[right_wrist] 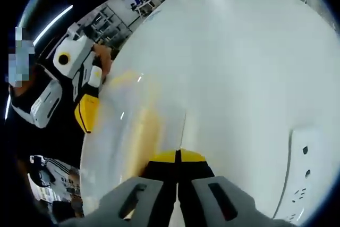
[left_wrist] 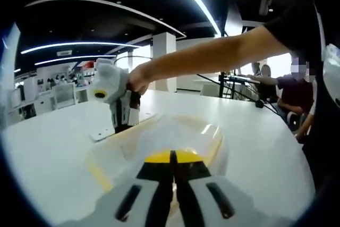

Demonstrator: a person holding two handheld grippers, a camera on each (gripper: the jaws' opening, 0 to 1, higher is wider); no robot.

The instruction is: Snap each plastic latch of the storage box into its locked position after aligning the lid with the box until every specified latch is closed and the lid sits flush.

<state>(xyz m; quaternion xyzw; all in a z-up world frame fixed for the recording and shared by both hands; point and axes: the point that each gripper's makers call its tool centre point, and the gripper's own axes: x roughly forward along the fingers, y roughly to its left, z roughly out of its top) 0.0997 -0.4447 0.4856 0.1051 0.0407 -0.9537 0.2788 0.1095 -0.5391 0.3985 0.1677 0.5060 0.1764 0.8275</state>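
Clear plastic storage box point(left_wrist: 159, 142) with yellow trim lies on the wide white round table point(left_wrist: 48, 147), its see-through lid point(right_wrist: 133, 126) on top and a yellow plastic latch at each end. In the left gripper view the left gripper point(left_wrist: 172, 171) has its black jaws drawn together, tips pressed against the near yellow latch point(left_wrist: 172, 156); whether they pinch it or only touch it cannot be told. Beyond the box in that view, the right gripper point(left_wrist: 123, 112), a white body with black jaws, reaches down to the far end of the box, held by a person's hand point(left_wrist: 139, 78) on a bare arm. In the right gripper view the right gripper's own jaws sit closed with the tips against a yellow latch point(right_wrist: 176, 156) at the lid's edge, and the left gripper point(right_wrist: 87, 97) shows at the opposite end, by the other yellow latch point(right_wrist: 85, 112). A flat white plate point(right_wrist: 303, 179) with small holes lies on the table just beside the box.
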